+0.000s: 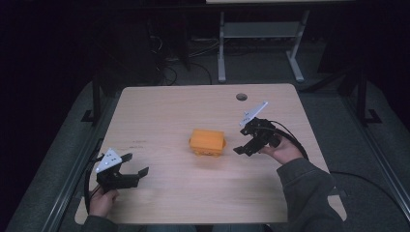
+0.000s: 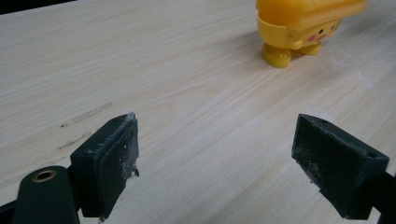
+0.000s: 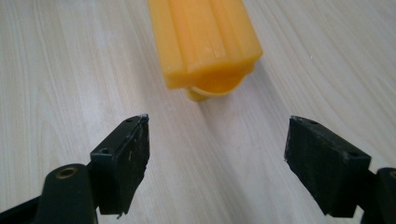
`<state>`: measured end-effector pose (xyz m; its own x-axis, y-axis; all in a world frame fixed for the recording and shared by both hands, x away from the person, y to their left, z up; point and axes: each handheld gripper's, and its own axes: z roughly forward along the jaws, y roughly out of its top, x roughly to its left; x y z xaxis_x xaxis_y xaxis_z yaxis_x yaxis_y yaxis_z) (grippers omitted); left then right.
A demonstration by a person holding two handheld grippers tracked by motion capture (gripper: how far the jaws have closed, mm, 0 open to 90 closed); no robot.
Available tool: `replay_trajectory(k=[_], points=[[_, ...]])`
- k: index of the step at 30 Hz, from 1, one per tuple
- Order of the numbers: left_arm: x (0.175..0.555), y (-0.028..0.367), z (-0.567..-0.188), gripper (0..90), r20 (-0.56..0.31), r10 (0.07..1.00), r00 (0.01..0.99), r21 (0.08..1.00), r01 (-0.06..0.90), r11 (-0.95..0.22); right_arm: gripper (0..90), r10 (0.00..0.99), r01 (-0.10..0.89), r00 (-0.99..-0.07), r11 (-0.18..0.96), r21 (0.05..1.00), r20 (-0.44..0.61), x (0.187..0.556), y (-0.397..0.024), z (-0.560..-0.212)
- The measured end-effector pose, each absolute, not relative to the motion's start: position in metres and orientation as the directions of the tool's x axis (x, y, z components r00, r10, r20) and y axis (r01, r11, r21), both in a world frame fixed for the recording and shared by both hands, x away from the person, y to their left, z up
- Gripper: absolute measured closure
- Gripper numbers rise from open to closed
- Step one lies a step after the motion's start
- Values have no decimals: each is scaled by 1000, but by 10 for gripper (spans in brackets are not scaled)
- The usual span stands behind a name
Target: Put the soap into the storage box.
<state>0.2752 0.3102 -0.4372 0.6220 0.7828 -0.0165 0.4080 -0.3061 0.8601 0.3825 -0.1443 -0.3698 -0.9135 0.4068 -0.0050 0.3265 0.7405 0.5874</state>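
Observation:
An orange-yellow plastic toy box [image 1: 208, 141] with small feet and a painted face stands near the middle of the wooden table [image 1: 159, 111]. My right gripper [image 1: 243, 140] hovers just right of it, open, jaws pointing at the toy's end [image 3: 205, 42] with nothing between them. My left gripper [image 1: 135, 164] rests near the table's front left, open and empty, well short of the toy [image 2: 303, 28], which sits far ahead of its jaws.
A round cable hole [image 1: 241, 96] lies near the table's far edge. Faint scuff marks [image 1: 138, 142] show left of the toy. Beyond the table stand a white desk frame [image 1: 261, 43] and cables on a dark floor.

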Motion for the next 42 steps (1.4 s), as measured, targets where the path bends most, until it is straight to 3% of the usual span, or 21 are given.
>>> replay_trajectory(k=[42], points=[[275,304,-439,141,-6,781,625,852,412,-323,210,512,440,-857,661,608,63,341,-202,-399]])
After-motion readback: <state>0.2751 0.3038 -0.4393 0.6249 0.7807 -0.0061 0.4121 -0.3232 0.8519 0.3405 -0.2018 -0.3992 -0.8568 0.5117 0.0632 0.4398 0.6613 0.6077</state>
